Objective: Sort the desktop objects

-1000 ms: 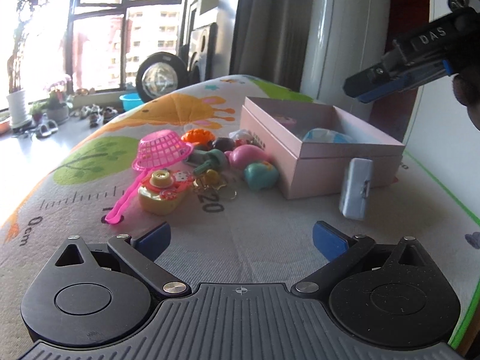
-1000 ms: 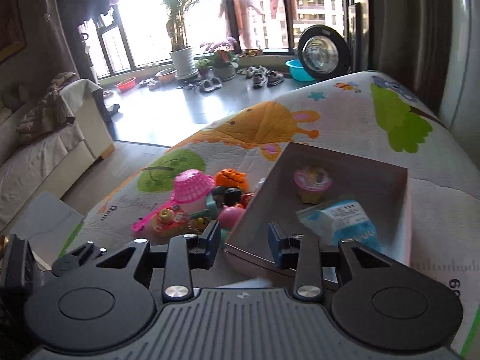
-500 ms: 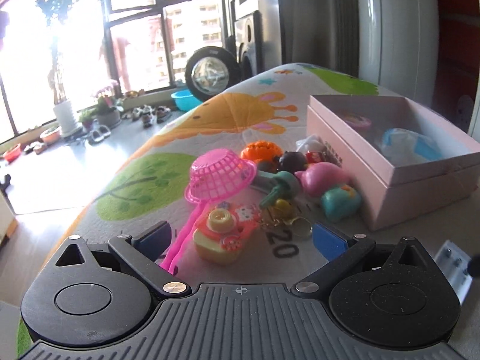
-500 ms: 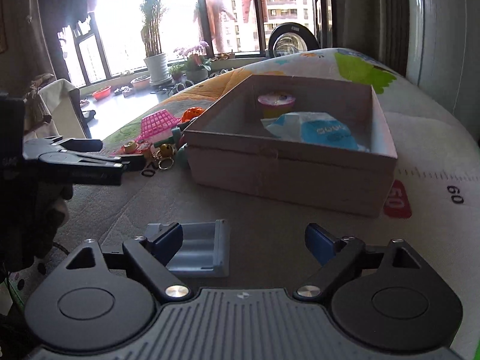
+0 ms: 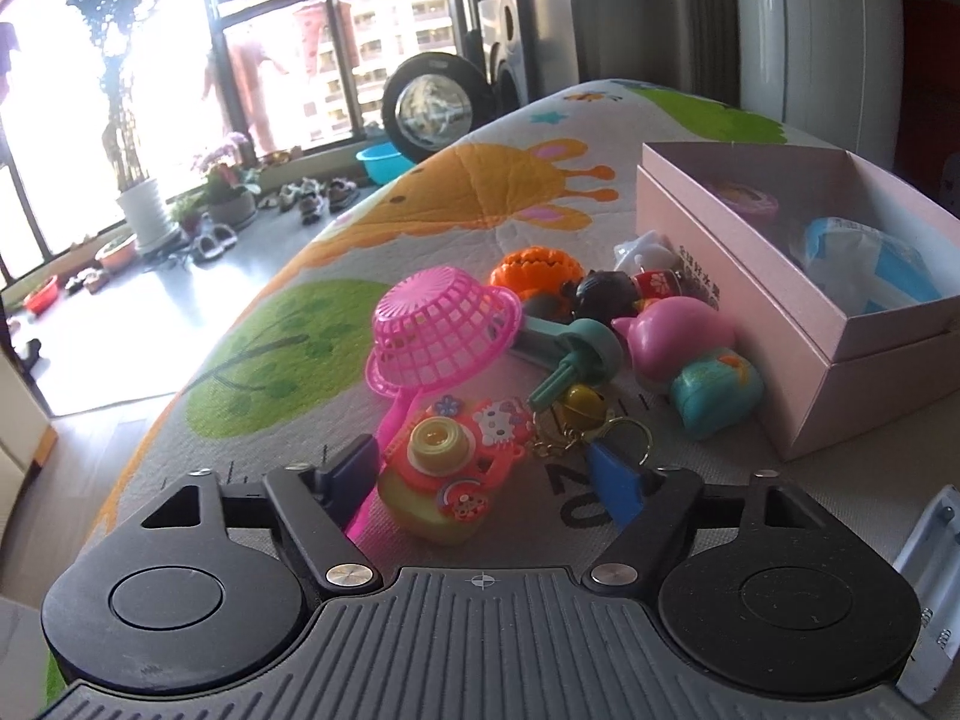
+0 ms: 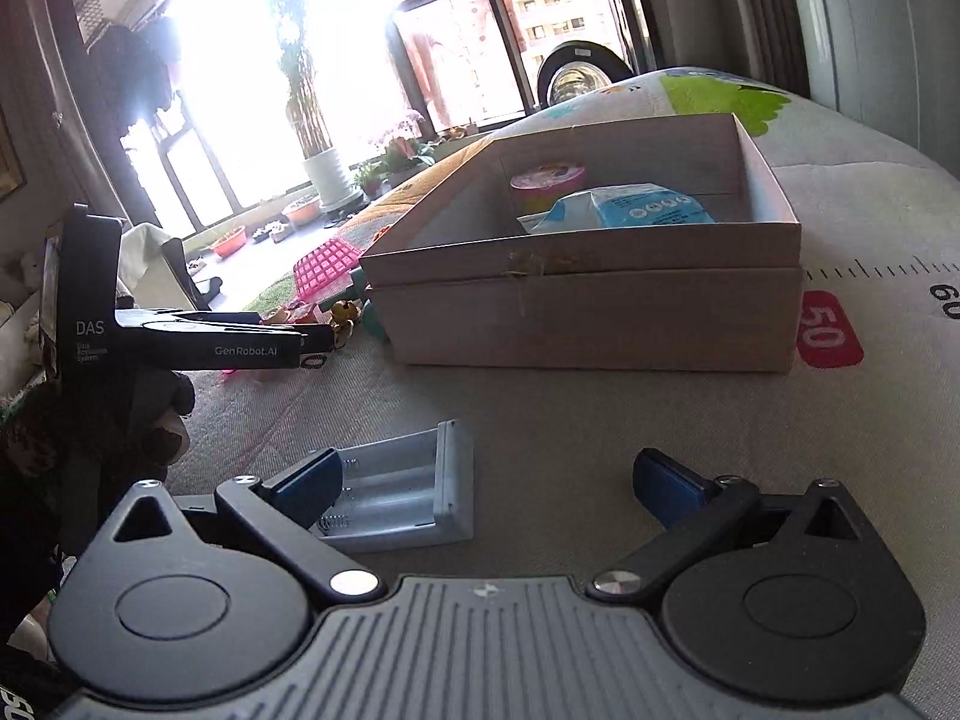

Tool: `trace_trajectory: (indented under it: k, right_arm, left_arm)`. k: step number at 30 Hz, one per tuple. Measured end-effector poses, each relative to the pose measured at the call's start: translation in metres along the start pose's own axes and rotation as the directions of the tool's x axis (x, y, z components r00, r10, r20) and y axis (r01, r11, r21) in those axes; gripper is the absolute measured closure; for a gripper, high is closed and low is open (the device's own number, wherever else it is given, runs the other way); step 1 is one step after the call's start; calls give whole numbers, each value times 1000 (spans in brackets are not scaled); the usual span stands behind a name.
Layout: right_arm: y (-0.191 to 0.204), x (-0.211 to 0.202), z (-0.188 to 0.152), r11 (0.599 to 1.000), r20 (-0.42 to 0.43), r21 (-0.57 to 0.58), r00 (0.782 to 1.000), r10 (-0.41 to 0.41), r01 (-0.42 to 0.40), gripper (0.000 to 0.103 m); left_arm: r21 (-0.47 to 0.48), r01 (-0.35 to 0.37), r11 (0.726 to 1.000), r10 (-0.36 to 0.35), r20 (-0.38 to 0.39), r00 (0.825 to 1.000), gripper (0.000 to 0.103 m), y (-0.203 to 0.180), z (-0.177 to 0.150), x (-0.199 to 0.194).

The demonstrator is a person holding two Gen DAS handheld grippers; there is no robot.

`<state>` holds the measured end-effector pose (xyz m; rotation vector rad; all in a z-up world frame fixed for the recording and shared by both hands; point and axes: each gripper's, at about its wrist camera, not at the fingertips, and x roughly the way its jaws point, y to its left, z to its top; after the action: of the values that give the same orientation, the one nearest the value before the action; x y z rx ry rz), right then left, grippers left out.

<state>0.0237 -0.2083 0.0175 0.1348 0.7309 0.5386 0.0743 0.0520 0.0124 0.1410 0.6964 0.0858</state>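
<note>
A pile of small toys lies on the printed play mat. My left gripper is open, its fingers on either side of a yellow and orange toy camera. Behind it lie a pink net scoop, a pink pig figure, a teal toy and a keyring with a bell. The pink box holds a blue packet and a small pink tub. My right gripper is open over a pale blue battery case, which lies by its left finger.
The left gripper's body shows at the left of the right wrist view. The mat's edge drops to the floor at the left. A window with potted plants stands behind.
My left gripper has moved forward onto the toy camera, which now sits between its fingers. My right gripper came down from above the box to the battery case and opened.
</note>
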Motion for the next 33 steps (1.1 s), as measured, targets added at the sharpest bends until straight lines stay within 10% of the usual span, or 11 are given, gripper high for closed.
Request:
trace_trajectory:
  k: [3, 9, 13, 18, 20, 22, 33]
  right_arm:
    - [0, 1, 0, 1000, 2, 2, 1000, -1, 1, 0]
    - [2, 2, 0, 1000, 1, -6, 1000, -13, 13, 0]
    - [3, 3, 0, 1000, -1, -15, 1000, -23, 23, 0]
    - [7, 4, -1, 999, -3, -26, 999, -37, 36, 0]
    - [9, 4, -1, 998, -5, -35, 999, -45, 45, 0]
    - [10, 5, -1, 998, -5, -40, 999, -51, 51, 0]
    - [5, 5, -1, 999, 2, -22, 999, -41, 41, 0]
  left_arm:
    - [21, -25, 999, 25, 15, 1000, 52, 0, -3, -7]
    - [109, 145, 984, -146, 7, 989, 53, -15, -28, -44]
    - [188, 319, 929, -327, 13, 945, 35, -31, -39, -71]
    - [151, 253, 956, -272, 123, 954, 17, -23, -8, -67]
    - [121, 227, 966, -243, 142, 960, 26, -16, 17, -51]
    - [119, 228, 966, -241, 110, 964, 72, -12, 46, -24]
    - [-46, 265, 963, -269, -128, 955, 76, -17, 141, 135]
